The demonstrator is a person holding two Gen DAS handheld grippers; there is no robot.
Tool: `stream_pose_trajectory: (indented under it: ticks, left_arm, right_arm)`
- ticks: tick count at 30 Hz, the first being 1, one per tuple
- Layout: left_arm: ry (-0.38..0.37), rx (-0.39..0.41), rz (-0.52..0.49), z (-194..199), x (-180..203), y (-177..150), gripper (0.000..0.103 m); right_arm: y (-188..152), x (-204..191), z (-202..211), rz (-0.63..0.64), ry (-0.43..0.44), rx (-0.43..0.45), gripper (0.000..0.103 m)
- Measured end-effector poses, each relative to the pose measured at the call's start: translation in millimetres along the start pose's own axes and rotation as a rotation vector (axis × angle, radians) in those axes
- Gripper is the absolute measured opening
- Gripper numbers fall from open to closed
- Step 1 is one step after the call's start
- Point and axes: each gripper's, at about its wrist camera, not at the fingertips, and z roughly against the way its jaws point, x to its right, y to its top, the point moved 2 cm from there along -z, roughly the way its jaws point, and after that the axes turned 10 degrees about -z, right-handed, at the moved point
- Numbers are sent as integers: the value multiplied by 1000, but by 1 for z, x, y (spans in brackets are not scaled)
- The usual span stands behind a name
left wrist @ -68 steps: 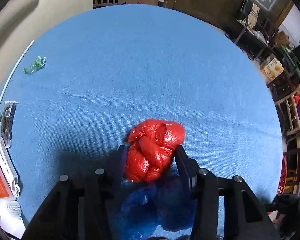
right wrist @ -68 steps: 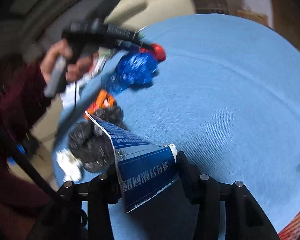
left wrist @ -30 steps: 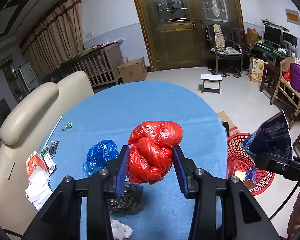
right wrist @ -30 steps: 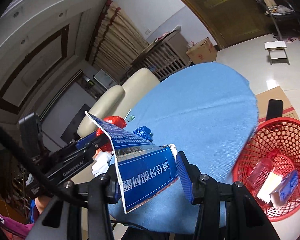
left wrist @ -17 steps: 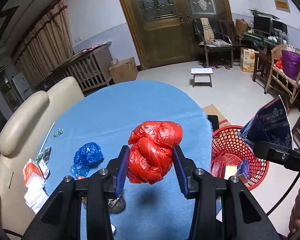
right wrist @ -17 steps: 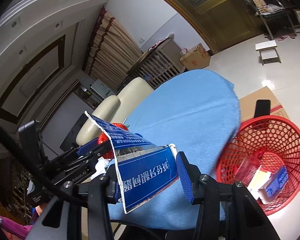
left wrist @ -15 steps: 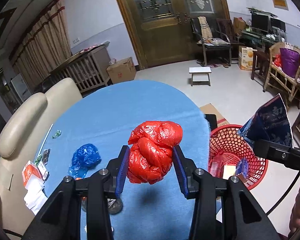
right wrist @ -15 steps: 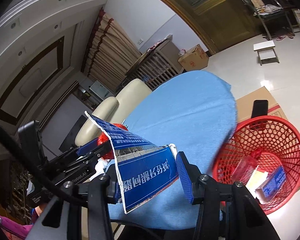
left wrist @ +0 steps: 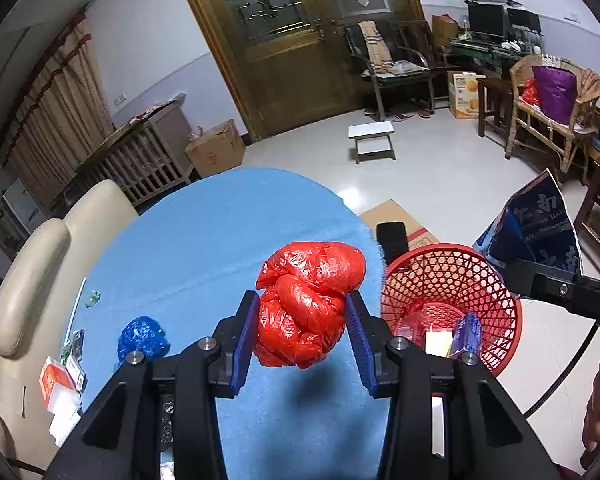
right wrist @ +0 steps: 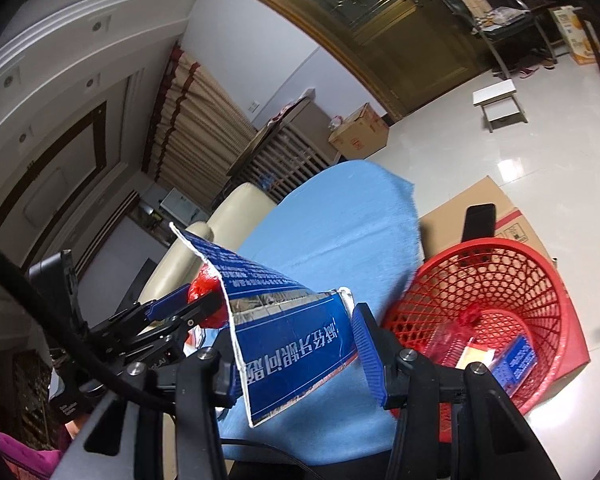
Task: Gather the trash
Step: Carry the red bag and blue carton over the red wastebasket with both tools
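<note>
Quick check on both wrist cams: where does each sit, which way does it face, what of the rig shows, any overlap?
Left wrist: rides the left gripper, above the blue-clothed round table, facing the wooden door; fingers clamp a crumpled red plastic bag.
Right wrist: on the right gripper, tilted, looking across the table edge to the floor; fingers hold a torn blue foil packet.
Shared: the red mesh basket, table, and each other's gripper.
</note>
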Motion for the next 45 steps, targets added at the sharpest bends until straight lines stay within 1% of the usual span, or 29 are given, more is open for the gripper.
stream_pose_trajectory:
  ticks: [7, 14, 23, 28, 39, 43, 45]
  left_arm:
    - [-25, -8, -42, -6, 15, 9, 45]
    - [-53, -14, -77, -11, 33, 15, 45]
    - [-76, -30, -112, -18, 48, 21, 45]
    - [-121, -57, -112, -29, 57, 21, 45]
    - [-182, -117, -119, -53, 76, 15, 46]
    - [-219, -125, -113, -59, 78, 13, 48]
    - [-242, -132, -99, -63, 77, 11, 49]
  right_arm:
    - [9, 23, 13, -46, -15, 30, 50]
    - [12, 38, 23, -82, -28, 42, 50]
    - [12, 58, 39, -124, -70, 57, 50]
    - [8, 70, 41, -145, -108, 51, 50]
    - [3, 90, 38, -207, -138, 32, 51]
    - [3, 98, 35, -240, -154, 30, 52]
    - [1, 100, 34, -265, -160, 22, 54]
